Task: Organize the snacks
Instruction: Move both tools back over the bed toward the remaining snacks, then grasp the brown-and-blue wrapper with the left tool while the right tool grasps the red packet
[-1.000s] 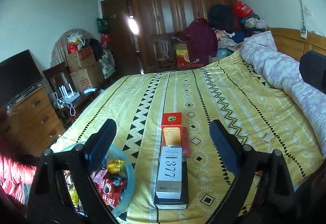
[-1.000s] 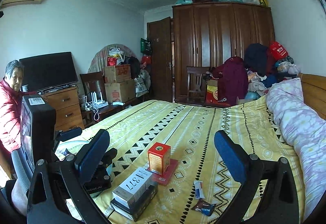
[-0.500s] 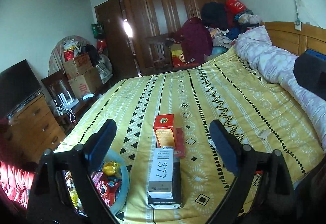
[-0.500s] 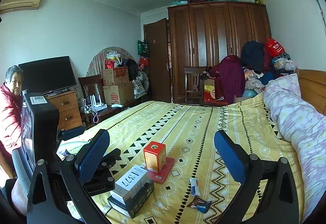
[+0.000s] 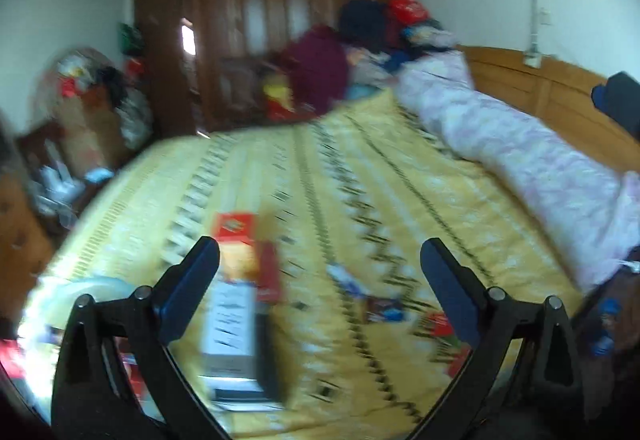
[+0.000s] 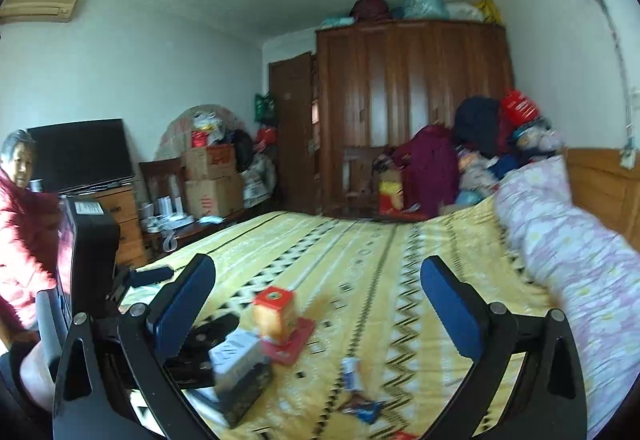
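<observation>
Both grippers hang wide open over the yellow bedspread (image 5: pixel 400 200), snacks scattered beneath them.

The left gripper (image 5: pixel 320 280) tilts downward, jaws opening and holding nothing; a blurred small dark snack packet (image 5: pixel 384 310) and a white-and-blue sachet (image 5: pixel 344 278) lie between its fingers, the white box (image 5: pixel 230 324) just inside its left finger. The right gripper (image 6: pixel 318 302) points nearly level, empty; the red-topped orange box (image 6: pixel 276 310) stands upright on a flat red box (image 6: pixel 294 340) between its fingers.
</observation>
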The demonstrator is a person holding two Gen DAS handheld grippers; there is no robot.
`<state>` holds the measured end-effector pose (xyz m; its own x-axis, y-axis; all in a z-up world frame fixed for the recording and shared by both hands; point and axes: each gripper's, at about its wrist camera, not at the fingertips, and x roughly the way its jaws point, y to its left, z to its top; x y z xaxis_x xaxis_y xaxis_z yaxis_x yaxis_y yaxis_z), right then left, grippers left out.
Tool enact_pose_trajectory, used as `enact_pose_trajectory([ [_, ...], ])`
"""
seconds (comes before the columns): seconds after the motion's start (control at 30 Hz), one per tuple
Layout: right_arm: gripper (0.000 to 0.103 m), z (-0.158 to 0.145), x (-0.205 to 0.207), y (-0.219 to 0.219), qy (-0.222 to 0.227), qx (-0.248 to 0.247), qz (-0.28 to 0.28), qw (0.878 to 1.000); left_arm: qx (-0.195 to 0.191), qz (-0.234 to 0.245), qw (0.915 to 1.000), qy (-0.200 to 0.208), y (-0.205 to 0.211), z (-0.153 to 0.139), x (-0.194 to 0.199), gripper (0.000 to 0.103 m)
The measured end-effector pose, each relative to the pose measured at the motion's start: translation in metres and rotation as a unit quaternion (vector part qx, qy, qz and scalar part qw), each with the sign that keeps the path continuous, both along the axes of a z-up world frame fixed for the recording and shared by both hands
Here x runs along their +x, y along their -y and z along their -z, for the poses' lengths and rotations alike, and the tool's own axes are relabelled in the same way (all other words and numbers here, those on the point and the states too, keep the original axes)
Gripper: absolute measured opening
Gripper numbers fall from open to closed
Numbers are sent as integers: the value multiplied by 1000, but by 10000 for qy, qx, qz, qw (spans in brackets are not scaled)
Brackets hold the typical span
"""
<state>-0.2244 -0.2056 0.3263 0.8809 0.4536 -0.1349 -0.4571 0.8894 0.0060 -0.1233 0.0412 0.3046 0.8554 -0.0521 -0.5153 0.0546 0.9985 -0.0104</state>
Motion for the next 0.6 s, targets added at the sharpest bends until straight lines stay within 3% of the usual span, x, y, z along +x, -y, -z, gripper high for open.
enact_pose_trajectory([
  [0.07, 103, 15, -1, 22, 228, -103, 386, 9989, -232, 444, 9981, -347, 13, 30, 18, 101],
  [0.13, 103, 45, 10, 43, -16, -350, 502, 9981, -573, 873, 9898, -968, 30, 74, 46, 100],
  [0.2, 103, 84, 30, 60, -731, -743, 679, 9922, -853, 1105, 9806, -1379, 43, 114, 68, 99],
  [0.3, 103, 138, 51, 84, -1661, -858, 824, 9789, -1246, 929, 9600, -2327, 52, 183, 107, 84],
  [0.33, 103, 158, 59, 93, -1998, -847, 857, 9724, -1409, 857, 9539, -2507, 54, 201, 116, 83],
  [0.4, 103, 196, 73, 112, -2632, -682, 903, 9581, -1398, 645, 9496, -2732, 58, 233, 131, 83],
  [0.47, 103, 226, 83, 131, -3106, -467, 939, 9447, -1372, 605, 9495, -2757, 63, 246, 141, 84],
  [0.6, 103, 259, 101, 151, -3492, -288, 1021, 9310, -1294, 523, 9530, -2689, 76, 258, 164, 88],
])
